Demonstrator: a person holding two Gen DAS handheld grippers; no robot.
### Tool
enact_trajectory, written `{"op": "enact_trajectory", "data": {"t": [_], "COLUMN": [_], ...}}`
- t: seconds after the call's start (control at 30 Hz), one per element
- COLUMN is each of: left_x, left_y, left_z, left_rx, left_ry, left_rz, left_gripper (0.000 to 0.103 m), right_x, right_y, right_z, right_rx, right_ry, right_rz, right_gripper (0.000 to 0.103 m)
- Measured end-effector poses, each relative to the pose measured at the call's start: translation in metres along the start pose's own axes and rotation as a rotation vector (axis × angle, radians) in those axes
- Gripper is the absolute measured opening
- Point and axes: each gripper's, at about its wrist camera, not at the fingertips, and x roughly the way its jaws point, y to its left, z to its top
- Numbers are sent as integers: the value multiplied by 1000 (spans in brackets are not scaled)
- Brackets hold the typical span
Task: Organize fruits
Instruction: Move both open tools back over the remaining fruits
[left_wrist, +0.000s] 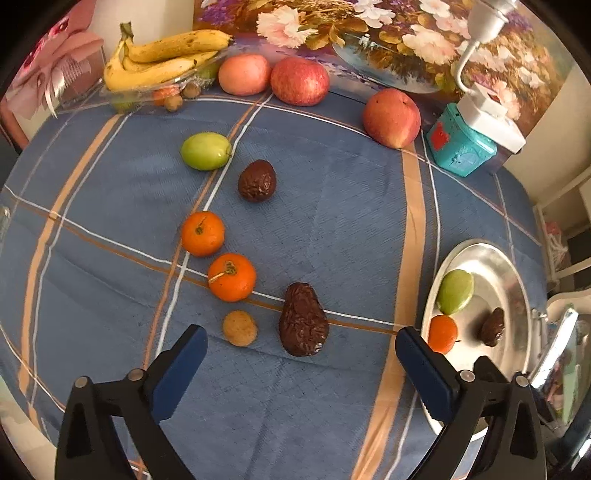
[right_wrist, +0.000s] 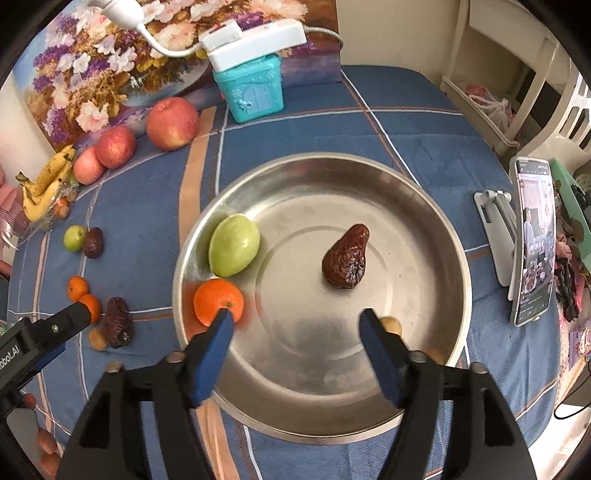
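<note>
My left gripper (left_wrist: 300, 335) stands open above the blue checked cloth. A dark wrinkled fruit (left_wrist: 303, 325) lies between its fingertips, untouched, with a small tan fruit (left_wrist: 240, 328) beside it. Farther off lie two oranges (left_wrist: 232, 277), another dark fruit (left_wrist: 257, 181) and a green fruit (left_wrist: 205, 150). My right gripper (right_wrist: 295, 320) hangs open over the steel plate (right_wrist: 369, 162), holding nothing. In the plate are a green fruit (right_wrist: 234, 245), an orange (right_wrist: 218, 301), a dark wrinkled fruit (right_wrist: 345, 258) and a small tan fruit (right_wrist: 392, 325) partly hidden behind the right finger.
Three apples (left_wrist: 299, 80) and a banana bunch (left_wrist: 166, 59) line the back of the table before a flower painting. A teal house-shaped box (right_wrist: 251, 92) carries a white power strip. A phone on a stand (right_wrist: 532, 240) is right of the plate.
</note>
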Motion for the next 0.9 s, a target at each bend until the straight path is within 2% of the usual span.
{"op": "enact_trajectory", "data": {"t": [0.07, 0.13, 0.23, 0.57, 0.8, 0.9], "left_x": [0, 0, 0, -7, -14, -18], "left_y": [-3, -7, -9, -3, 26, 48], "left_z": [-1, -1, -1, 5, 13, 19], "left_rx": [28, 57, 81, 91, 74, 59], "left_ry": [-21, -37, -51, -91, -122, -135], "left_rz": [34, 56, 66, 61, 114, 161], "left_gripper": [103, 103, 103, 103, 103, 103], "right_x": [3, 5, 7, 8, 0, -2], "right_y": [-1, -2, -4, 3, 17, 25], "right_z": [-1, -1, -1, 1, 4, 4], "right_rx": [0, -3, 4, -5, -13, -29], "right_ry": [8, 7, 6, 7, -41, -61], "right_rz": [-16, -40, -58, -37, -3, 4], "right_gripper": [89, 94, 94, 94, 94, 94]}}
